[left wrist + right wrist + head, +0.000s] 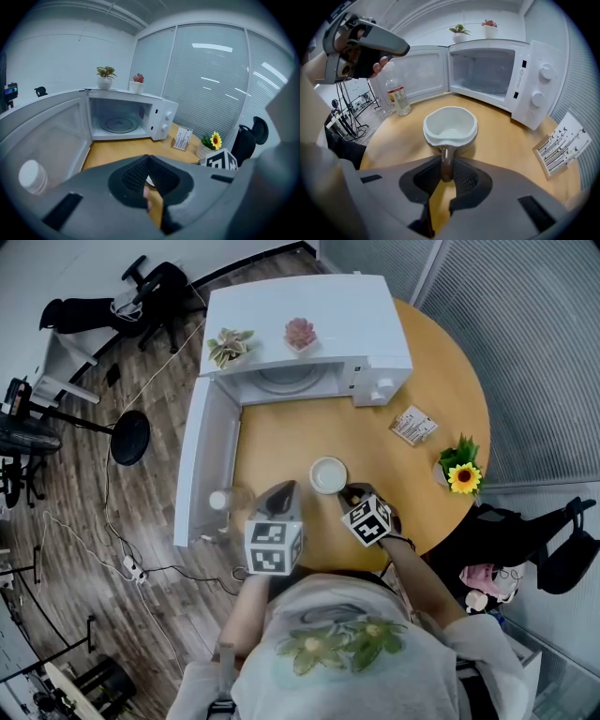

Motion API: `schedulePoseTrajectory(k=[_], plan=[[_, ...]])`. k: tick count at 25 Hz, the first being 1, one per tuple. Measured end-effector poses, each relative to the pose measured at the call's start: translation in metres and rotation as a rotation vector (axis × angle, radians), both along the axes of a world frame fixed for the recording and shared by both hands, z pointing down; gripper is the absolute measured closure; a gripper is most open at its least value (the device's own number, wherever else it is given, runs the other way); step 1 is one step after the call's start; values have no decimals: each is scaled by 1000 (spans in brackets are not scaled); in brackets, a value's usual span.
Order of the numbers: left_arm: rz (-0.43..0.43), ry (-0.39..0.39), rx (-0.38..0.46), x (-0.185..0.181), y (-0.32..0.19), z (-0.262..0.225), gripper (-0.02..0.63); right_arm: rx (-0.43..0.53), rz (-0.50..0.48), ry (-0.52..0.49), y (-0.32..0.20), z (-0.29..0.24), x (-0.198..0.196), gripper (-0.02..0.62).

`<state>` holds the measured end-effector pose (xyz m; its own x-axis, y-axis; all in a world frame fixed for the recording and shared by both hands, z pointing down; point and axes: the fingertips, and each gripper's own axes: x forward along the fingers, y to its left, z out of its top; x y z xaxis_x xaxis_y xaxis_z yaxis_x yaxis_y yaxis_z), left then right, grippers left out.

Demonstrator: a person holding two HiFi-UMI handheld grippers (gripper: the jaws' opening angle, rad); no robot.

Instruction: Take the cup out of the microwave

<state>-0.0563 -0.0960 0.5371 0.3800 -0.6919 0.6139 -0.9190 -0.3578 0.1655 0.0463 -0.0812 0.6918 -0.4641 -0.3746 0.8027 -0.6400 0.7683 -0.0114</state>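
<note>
The small round cup, glossy white inside with a thick white rim and a darker brown handle, stands upright and empty on the round wooden tabletop. It is out of the oven, in front of the cavity, about halfway to the near edge. Its handle points at the person and sits between the ribbed dark pads of the right gripper, whose jaws are drawn narrow and clamped on it.

The left gripper hovers just left of the cup with its jaw tips brought together and nothing between them.

The boxy white microwave sits at the far edge. Its door is swung fully open along the left edge, and a round glass turntable shows inside. Two small potted plants stand on its top, one green-leaved and one pink.

A clear plastic bottle with a white cap and a coloured label stands at the left edge beside the open door, left of the cup and close under the left gripper. Toward the right edge a small printed card stands upright, and nearer the person is a potted sunflower. Both are well apart from the cup. The tabletop is smooth, light-orange wood, and both gripper bodies are matte grey plastic.
</note>
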Motion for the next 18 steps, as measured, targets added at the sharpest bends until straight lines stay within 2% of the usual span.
schedulePoseTrajectory(k=[4,7,18], plan=[[6,1,-1,2,2,0,604,-27,-22,15,4,3,-1,529],[4,4,3,2,4,-2,604,-51,-17,13,7,1,-2,494],[-15,11,20,-3,9,-6,604,87,39,-58,1,-56,-3,483]])
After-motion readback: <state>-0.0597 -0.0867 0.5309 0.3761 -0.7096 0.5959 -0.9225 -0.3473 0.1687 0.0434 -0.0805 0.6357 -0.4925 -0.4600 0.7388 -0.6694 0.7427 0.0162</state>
